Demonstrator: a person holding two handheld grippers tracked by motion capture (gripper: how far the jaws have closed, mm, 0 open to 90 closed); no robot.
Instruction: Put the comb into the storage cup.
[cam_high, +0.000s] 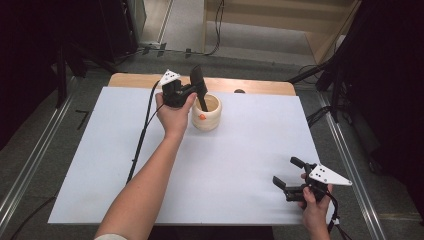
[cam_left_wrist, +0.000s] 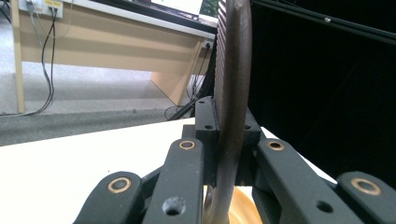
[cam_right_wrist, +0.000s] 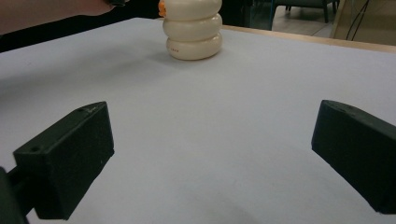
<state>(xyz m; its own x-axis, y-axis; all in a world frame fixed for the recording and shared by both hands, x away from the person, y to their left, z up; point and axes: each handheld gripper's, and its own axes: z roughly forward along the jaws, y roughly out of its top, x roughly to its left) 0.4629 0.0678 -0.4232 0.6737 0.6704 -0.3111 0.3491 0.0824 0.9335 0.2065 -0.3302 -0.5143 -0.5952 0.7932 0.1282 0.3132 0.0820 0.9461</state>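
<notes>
Right tongs (cam_high: 289, 176) sit near the front right corner of the desk (cam_high: 250, 165), jaws spread wide with nothing between them. Left tongs (cam_high: 196, 92), at the far side of the desk, are clamped on a dark flat spatula (cam_high: 199, 86), whose lower end dips into the cream ribbed cup (cam_high: 206, 114). From the left gripper view, the spatula (cam_left_wrist: 232, 93) stands upright between the closed jaws.

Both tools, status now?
Left tool: closed on a dark flat utensil whose lower end dips into the cream holder.
Right tool: open, holding nothing, near the table's front edge.
</notes>
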